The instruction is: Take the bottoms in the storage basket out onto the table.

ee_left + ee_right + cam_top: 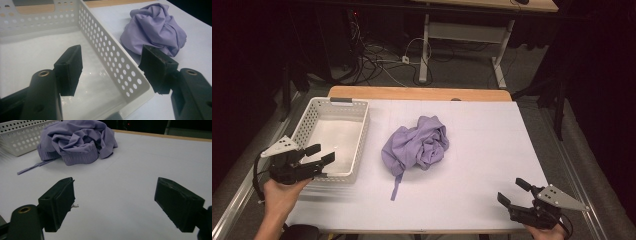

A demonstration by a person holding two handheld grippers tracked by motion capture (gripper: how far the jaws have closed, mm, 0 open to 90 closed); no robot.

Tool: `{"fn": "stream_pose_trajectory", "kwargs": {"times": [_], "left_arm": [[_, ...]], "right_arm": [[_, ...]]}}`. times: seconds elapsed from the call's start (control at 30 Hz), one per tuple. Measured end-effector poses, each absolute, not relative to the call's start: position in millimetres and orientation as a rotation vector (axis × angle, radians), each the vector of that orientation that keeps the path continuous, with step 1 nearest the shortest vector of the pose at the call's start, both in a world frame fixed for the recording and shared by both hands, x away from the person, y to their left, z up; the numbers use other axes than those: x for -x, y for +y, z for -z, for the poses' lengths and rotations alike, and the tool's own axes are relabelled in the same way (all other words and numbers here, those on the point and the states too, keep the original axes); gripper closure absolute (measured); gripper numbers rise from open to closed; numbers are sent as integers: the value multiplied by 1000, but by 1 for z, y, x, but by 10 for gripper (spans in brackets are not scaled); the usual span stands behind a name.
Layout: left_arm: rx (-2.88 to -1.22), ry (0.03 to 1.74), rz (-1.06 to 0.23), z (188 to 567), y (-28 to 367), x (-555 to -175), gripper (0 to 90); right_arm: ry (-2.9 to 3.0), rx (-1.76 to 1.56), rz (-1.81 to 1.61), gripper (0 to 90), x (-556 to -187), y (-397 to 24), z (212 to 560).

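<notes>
A crumpled lilac garment (417, 144) lies mid-table on the white sheet, a thin strap trailing toward the front. It appears past the basket wall in the left gripper view (155, 27) and at the far left of the right gripper view (75, 141). My left gripper (319, 154) hovers open over the near right corner of the white perforated basket (362, 131), nothing between its jaws (112, 72). Low at the front right corner of the table, my right gripper (514, 191) stands open and empty (115, 202), aimed toward the garment.
The basket (110, 57) holds nothing and stands at the table's left side. A wooden table edge (419, 93) runs along the back. Beyond it are a desk frame (462, 35) and tangled cables (377, 57) on the floor.
</notes>
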State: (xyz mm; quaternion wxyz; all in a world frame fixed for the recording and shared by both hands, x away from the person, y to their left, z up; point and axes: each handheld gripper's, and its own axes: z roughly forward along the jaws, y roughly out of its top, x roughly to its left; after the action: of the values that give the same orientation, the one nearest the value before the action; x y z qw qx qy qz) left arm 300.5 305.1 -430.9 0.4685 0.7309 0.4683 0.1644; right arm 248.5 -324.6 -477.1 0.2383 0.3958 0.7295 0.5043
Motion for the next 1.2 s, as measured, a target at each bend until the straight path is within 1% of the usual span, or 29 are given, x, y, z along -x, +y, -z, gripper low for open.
{"fn": "stream_pose_trajectory", "kwargs": {"times": [0.8, 0.87, 1.2], "left_arm": [[-1794, 1140, -409, 449, 305, -286, 338], [-1793, 1142, -404, 450, 304, -286, 316], [-1783, 1146, -408, 455, 304, -281, 315]], "right_arm": [[1997, -1084, -1379, 173, -248, -325, 477], [1997, -1084, -1379, 173, -248, -325, 477], [1996, -1084, -1379, 173, -247, -325, 477]]}}
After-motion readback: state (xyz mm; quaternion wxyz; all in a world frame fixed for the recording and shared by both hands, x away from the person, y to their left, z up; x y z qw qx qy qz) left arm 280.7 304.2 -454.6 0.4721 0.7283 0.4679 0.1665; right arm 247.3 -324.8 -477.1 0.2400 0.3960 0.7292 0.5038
